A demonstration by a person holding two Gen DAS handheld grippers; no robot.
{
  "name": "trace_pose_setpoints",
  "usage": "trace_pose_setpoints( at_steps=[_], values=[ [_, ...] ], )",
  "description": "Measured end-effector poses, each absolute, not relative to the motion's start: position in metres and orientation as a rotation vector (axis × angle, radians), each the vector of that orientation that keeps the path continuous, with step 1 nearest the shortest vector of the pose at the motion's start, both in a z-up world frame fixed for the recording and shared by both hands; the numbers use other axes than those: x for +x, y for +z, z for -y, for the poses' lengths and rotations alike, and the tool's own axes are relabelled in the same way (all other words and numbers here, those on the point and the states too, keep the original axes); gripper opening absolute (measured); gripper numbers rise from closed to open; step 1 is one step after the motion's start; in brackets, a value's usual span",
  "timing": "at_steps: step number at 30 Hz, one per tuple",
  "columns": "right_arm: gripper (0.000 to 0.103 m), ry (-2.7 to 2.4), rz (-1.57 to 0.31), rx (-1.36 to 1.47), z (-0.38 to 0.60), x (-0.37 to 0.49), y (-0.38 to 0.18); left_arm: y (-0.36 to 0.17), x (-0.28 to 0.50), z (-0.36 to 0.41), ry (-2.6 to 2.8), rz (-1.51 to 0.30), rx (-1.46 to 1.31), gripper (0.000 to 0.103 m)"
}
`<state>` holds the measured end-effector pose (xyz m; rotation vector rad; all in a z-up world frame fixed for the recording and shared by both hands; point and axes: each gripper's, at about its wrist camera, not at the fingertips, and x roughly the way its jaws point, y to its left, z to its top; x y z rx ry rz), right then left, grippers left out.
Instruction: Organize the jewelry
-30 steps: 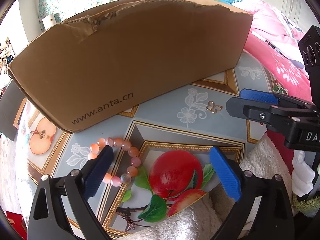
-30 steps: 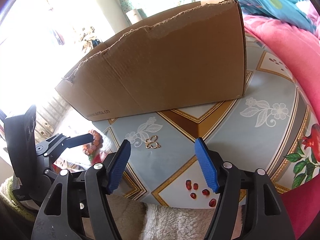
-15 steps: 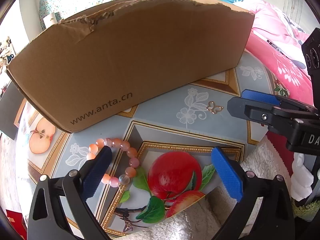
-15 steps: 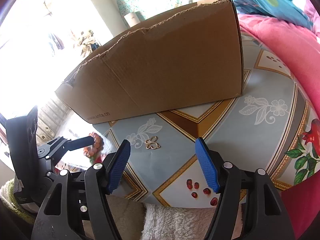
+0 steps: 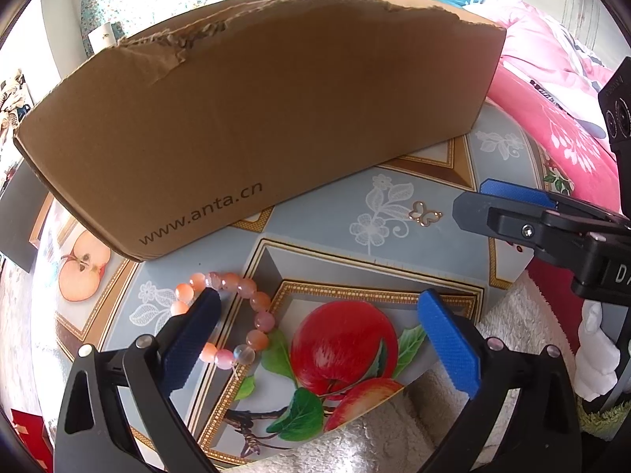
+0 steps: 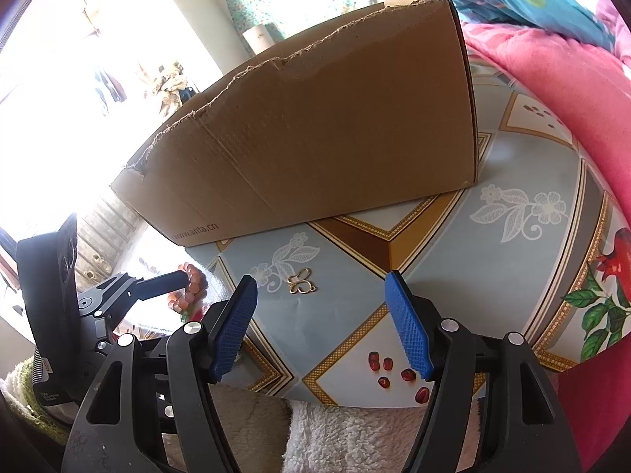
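Note:
A bracelet of pink and orange beads lies on the patterned tablecloth, in front of the brown cardboard box. My left gripper is open above the cloth, and its left finger covers part of the bracelet. A small gold butterfly charm lies on the blue-grey part of the cloth, seen also in the left wrist view as the charm. My right gripper hangs open just in front of the charm, with nothing between its pads. The box's inside is hidden.
A pink quilt lies to the right of the table. White fleece hangs at the near edge. A gloved hand shows at the right in the left wrist view. Bright window light washes out the left side.
Both views have shifted only slightly; the grippers stay open in the same places, and the bracelet and charm have not moved.

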<state>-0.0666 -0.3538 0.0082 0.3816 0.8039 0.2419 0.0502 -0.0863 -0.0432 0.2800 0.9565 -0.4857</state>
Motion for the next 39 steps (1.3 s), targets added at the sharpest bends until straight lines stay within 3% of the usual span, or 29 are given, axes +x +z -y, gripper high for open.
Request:
trace_pose_setpoints(
  at_steps=[39],
  values=[
    [0.064,0.251,-0.81,0.434,0.3585,-0.0658,0.0048,-0.0434,0.0517,0.0866,-0.483,-0.969,0.282,0.099]
  ],
)
